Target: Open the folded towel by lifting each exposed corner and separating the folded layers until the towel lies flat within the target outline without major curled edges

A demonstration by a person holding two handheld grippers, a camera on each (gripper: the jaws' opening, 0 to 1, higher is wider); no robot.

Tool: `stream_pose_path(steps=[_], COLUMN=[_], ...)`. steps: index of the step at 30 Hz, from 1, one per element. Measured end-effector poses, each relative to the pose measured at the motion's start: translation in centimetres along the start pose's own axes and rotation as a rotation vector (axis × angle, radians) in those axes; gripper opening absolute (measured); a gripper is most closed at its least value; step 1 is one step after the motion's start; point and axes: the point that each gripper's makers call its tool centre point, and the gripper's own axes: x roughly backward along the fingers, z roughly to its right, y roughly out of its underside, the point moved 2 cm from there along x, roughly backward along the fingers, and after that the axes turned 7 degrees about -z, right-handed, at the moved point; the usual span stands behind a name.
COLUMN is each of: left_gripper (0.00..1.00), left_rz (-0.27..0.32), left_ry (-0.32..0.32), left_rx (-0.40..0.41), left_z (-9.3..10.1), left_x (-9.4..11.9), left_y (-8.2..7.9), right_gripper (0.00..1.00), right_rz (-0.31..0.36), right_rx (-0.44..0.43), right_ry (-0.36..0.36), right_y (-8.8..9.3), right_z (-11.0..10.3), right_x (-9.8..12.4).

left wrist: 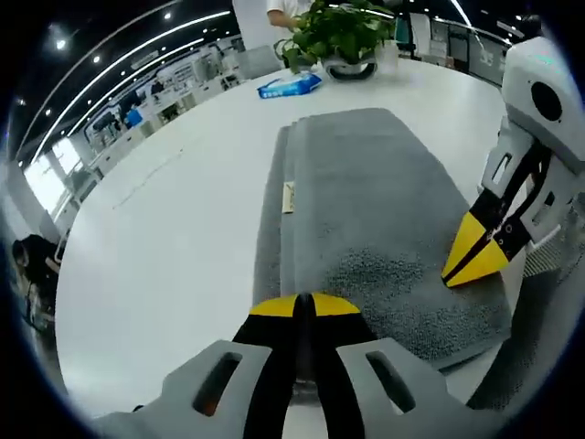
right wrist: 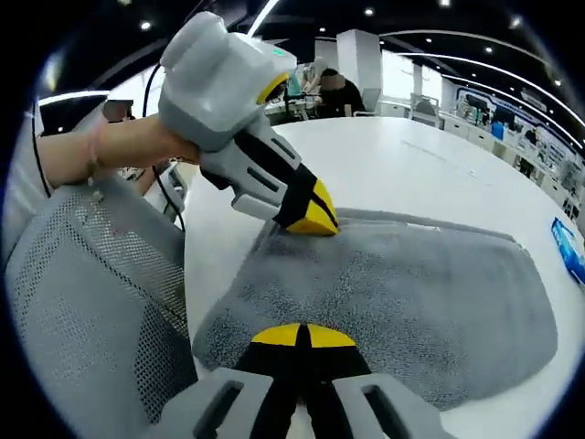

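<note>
Both grippers' fingers together at the folded grey towel (left wrist: 366,229); plant (left wrist: 338,32) beyond.

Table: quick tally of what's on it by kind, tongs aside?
Folded grey towel: 1
Potted plant: 1
Blue packet: 1
Total: 3 on the white table. Both tongs, left and right, are at the towel's near end with jaws together; whether they pinch fabric can't be told.

Potted plant (left wrist: 340,37), blue packet (left wrist: 289,86)
</note>
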Motion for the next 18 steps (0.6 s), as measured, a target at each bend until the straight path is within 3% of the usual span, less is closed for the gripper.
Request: stream_pose_path(steps=[3, 6, 8, 13, 18], left_gripper=[0.02, 0.01, 0.01, 0.01, 0.01], left_rz=[-0.011, -0.051, -0.061, -0.087, -0.09], left_ry=[0.01, -0.019, -0.022, 0.026, 0.059], left_rx=[0.015, -0.114, -0.136, -0.02, -0.021], left_z=[0.0, 0.5, 0.9, 1.1, 1.8], left_x=[0.1, 0.2, 0.2, 0.5, 0.6], left_y=[0.1, 0.2, 0.3, 0.6, 0.7], right_gripper=[0.0, 0.0, 0.0, 0.0, 0.0], right_rz=[-0.008, -0.01, -0.011, -0.018, -0.022], right_rx=[0.009, -0.017, -0.03, -0.068, -0.095], right_ry=[0.011, 0.022, 0.027, 0.071, 0.124], right_y=[0.1, 0.2, 0.3, 0.6, 0.9], right_z=[0.0, 0.5, 0.8, 1.9, 3.0], right_x=[0.0, 0.1, 0.3, 0.7, 1.1])
